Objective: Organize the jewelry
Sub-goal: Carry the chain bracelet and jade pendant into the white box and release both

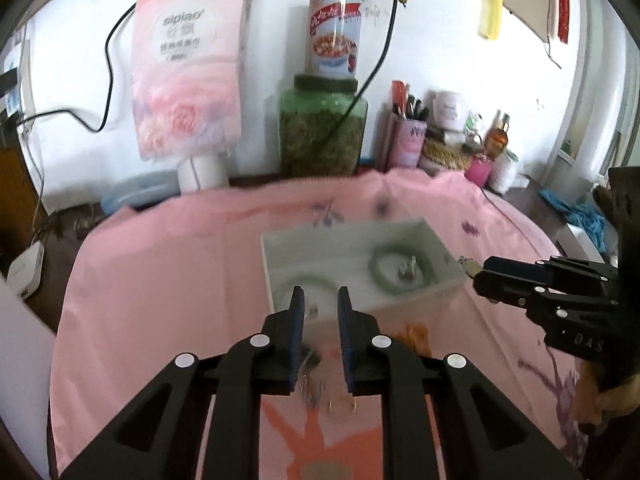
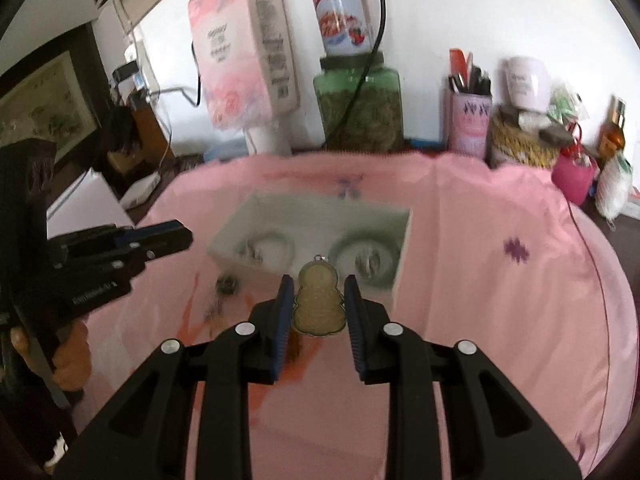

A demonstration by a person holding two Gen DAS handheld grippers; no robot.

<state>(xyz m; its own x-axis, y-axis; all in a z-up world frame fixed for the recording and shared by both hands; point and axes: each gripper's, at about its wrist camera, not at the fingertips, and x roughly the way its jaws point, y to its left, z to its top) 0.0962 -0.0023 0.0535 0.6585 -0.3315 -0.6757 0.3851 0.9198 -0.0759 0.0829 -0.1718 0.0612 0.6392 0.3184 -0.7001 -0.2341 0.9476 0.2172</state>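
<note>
The right gripper (image 2: pixel 318 306) pinches a flat, gourd-shaped amber pendant (image 2: pixel 318 303) with a metal rim, at frame centre. The left gripper (image 1: pixel 321 320) is closed as far as it goes, with nothing visible between its ribbed blue pads. Beyond, a white box (image 2: pixel 402 256) holds green bangles (image 2: pixel 362 240) on smooth pink cloth (image 2: pixel 500 300).

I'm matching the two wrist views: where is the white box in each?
Left wrist view: white box sits centre, just beyond the fingertips.
Right wrist view: white box sits centre-left, beyond the held pendant.
Shared landmark: green jar behind.
</note>
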